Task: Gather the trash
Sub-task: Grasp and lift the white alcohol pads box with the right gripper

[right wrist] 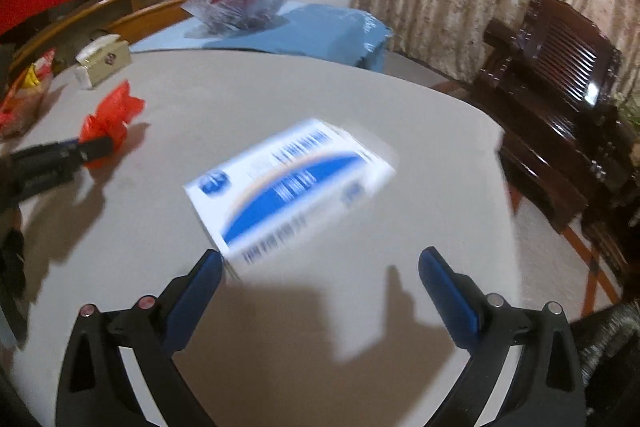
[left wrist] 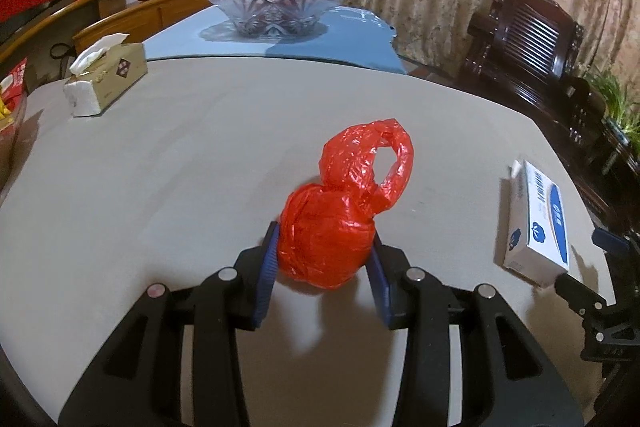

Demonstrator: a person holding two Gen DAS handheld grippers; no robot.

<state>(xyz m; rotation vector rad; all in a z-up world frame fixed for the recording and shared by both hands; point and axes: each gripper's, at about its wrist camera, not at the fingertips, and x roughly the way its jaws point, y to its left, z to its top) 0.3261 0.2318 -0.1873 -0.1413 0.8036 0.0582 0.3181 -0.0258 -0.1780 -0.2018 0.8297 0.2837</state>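
My left claw (left wrist: 324,255) grips the red bag (left wrist: 332,227) low on the grey table (left wrist: 160,167). My right claw (right wrist: 320,271) gapes wide, the blurred white-and-blue box (right wrist: 288,187) at its 11 o'clock.

Both wrist views look low across the round grey table (left wrist: 160,155) toward the clear glass fruit bowl (right wrist: 240,9), which both share.

Light: dim, warm, from above.
Shadows: hard, on the table (right wrist: 280,327).
Blur: box (right wrist: 288,187) smeared in right view.
Edges: fisheye bend, dark corners.
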